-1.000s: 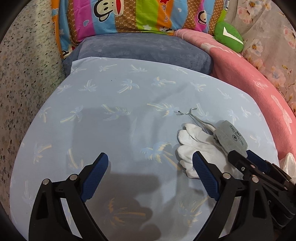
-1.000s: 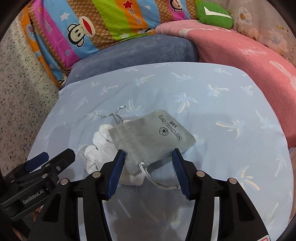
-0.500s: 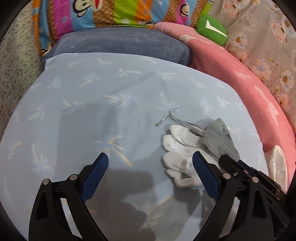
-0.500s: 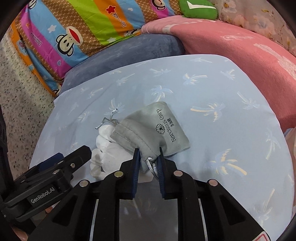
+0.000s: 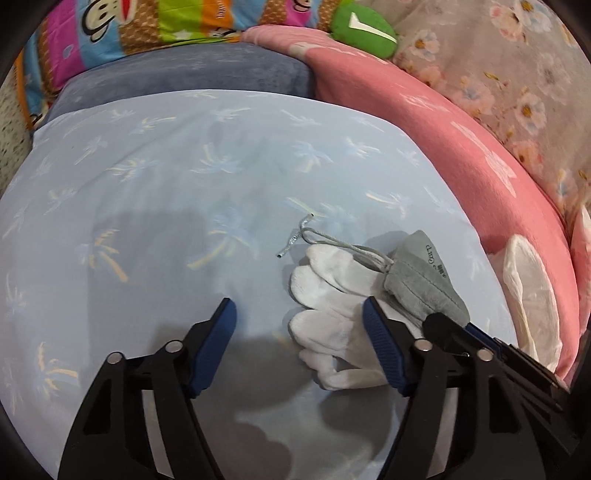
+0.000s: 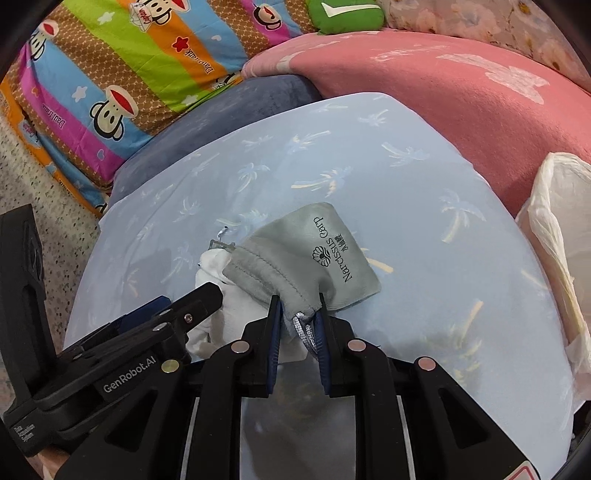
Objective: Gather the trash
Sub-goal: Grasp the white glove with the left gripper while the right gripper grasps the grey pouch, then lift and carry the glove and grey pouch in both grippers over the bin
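A grey drawstring pouch (image 6: pixel 306 254) with printed lettering lies on a white glove (image 6: pixel 214 266) on the pale blue palm-print sheet (image 6: pixel 424 229). My right gripper (image 6: pixel 298 310) is shut on the pouch's near edge, with a silver cord loop between its pads. In the left wrist view the pouch (image 5: pixel 421 284) rests on the glove (image 5: pixel 325 295), and the right gripper (image 5: pixel 439 321) bites its corner. My left gripper (image 5: pixel 299 321) is closing. The glove's fingers lie partly between its jaws, against the right pad, and are not pinched. The pouch's silver cord (image 5: pixel 295 240) trails onto the sheet.
A white plastic bag (image 6: pixel 561 240) stands open at the sheet's right edge, below a pink blanket (image 6: pixel 461 92). A grey-blue cushion (image 5: pixel 184 77), a striped monkey-print quilt (image 6: pixel 122 66) and a green plush (image 5: pixel 362 31) lie behind. Speckled floor (image 6: pixel 44 192) shows at left.
My right gripper closed on the pouch's near edge and has lifted and bunched it. My left gripper slid right toward the glove and its jaws narrowed. The white bag has come into view.
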The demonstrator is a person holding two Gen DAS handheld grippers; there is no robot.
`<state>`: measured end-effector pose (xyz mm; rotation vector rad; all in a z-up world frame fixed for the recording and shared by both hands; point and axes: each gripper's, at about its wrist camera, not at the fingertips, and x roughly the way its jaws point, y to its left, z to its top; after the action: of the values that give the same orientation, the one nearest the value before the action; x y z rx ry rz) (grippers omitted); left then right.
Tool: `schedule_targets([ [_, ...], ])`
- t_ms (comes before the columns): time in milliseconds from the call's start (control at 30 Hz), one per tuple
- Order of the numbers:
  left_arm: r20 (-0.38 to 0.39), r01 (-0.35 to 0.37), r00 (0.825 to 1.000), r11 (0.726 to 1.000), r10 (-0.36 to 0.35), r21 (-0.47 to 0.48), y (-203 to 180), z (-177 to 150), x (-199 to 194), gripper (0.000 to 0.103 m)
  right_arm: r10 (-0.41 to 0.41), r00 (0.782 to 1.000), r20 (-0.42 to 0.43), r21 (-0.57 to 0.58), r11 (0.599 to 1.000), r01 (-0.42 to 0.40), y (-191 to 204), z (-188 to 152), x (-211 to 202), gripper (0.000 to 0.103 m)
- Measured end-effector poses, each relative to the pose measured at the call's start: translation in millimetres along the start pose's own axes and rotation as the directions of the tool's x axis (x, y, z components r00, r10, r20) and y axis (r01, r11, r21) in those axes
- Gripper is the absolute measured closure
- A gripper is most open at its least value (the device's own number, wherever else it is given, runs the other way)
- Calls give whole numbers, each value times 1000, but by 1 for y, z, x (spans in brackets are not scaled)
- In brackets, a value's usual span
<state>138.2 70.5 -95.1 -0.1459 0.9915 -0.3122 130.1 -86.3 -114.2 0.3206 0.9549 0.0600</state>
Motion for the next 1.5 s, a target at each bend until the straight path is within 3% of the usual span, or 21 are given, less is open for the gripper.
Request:
schedule_targets([
  [33, -5, 11, 1000, 1000, -11, 13, -5, -1, 0, 48, -1, 1000, 1, 2, 1000, 1, -2, -1, -2, 83],
  [167, -45, 78, 996, 997, -77, 28, -17, -5, 5, 86, -2, 1000, 12, 4, 1000, 2, -9, -7, -11, 82],
  [233, -55, 83, 995, 996, -81, 32, -21, -7, 6, 93, -2, 1000, 18, 5, 1000, 2, -12, -10, -17, 82],
  [500, -55, 73, 996, 997, -72, 30, -30, -16, -6, 95, -5, 998, 58, 29, 1000, 4, -27, -10, -39, 82],
  [667, -35, 65, 997, 997, -64, 29, -35, -17, -19, 95, -9, 997, 82, 39, 999, 6, -37, -11, -57, 96],
  [1233, 12, 71, 997, 995, -72, 72, -65, -23, -48, 96, -66, 977, 201, 90, 995, 49, -74, -16, -129, 98],
  [1500, 69, 77, 994, 987, -87, 140, -93, -8, -70, 96, -93, 965, 244, 122, 990, 65, -94, -14, -156, 98],
])
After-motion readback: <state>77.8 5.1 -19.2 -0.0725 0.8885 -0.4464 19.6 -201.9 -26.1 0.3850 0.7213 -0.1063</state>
